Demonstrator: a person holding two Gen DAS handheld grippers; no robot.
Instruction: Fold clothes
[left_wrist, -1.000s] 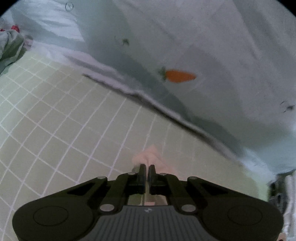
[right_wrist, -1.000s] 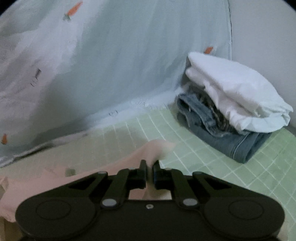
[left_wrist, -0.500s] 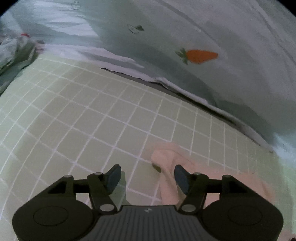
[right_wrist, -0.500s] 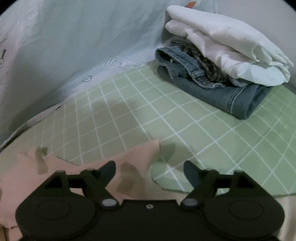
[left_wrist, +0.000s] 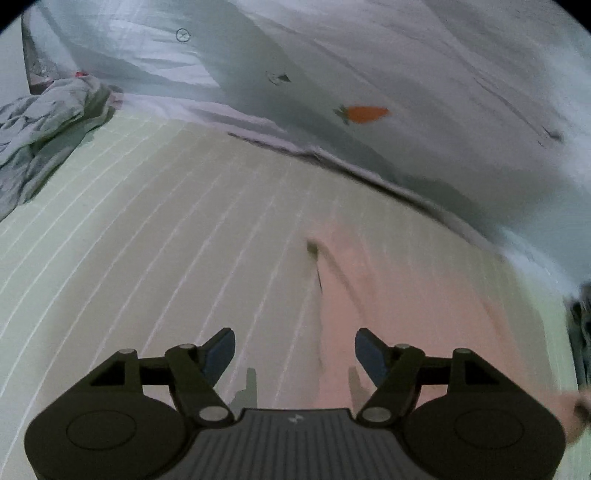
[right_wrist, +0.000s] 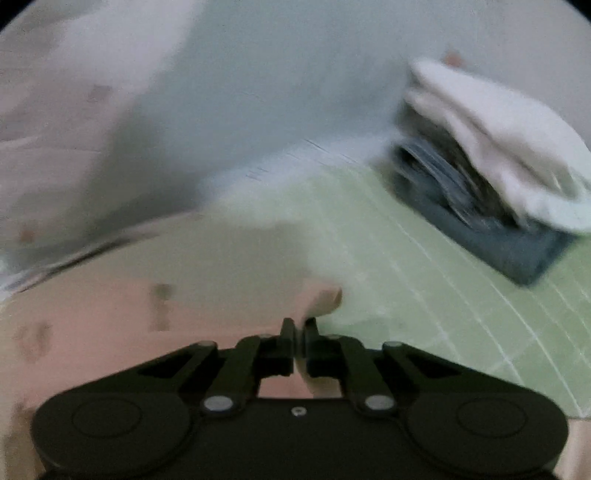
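Fingers: L opening, R pinching 1 garment (right_wrist: 207, 325).

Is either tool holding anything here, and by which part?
Right tool is shut on the pink garment at its corner edge. Left tool is opening, holding nothing.

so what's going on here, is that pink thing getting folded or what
A person with a gripper in each hand is folding a flat pale pink garment on a green grid-patterned sheet. The right gripper is shut at the pink garment's edge; blur hides whether it pinches the cloth. The left gripper hovers above the pink cloth, its jaws opening with nothing gripped between them. A finished stack, folded white cloth on blue denim, sits to the right, and a crumpled grey garment waits at the left.
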